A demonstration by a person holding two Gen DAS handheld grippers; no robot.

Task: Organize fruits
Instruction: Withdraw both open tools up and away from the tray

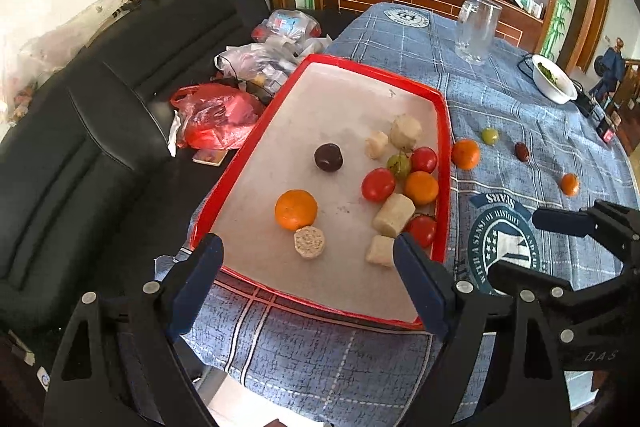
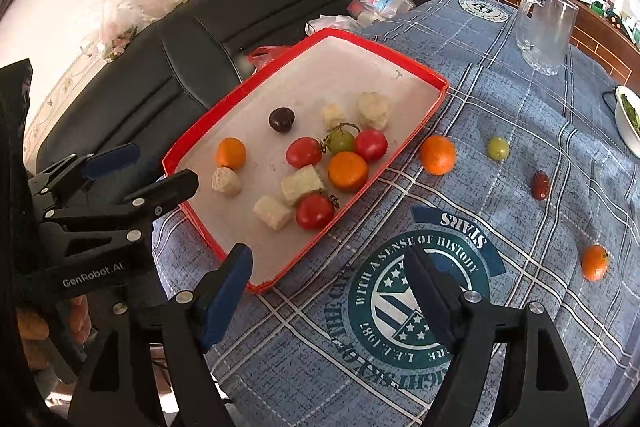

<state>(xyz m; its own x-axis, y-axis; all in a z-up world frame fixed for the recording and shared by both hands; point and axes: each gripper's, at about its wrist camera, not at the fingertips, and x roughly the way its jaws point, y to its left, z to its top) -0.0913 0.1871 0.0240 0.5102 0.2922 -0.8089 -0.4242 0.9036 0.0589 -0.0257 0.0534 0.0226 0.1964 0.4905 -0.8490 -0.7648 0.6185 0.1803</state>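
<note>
Four fruits lie loose on the counter (image 2: 520,107), outside the red tray (image 2: 408,143): a big orange (image 2: 437,155) just beside the tray, a green fruit (image 2: 498,148), a dark red fruit (image 2: 540,185) and a small orange (image 2: 595,262). They all lie ahead and to the right of the right gripper (image 2: 326,291), which is nearer than the left gripper (image 1: 308,275). Both have their jaws spread wide and hold nothing, so I think the right one should reach for the big orange first.
</note>
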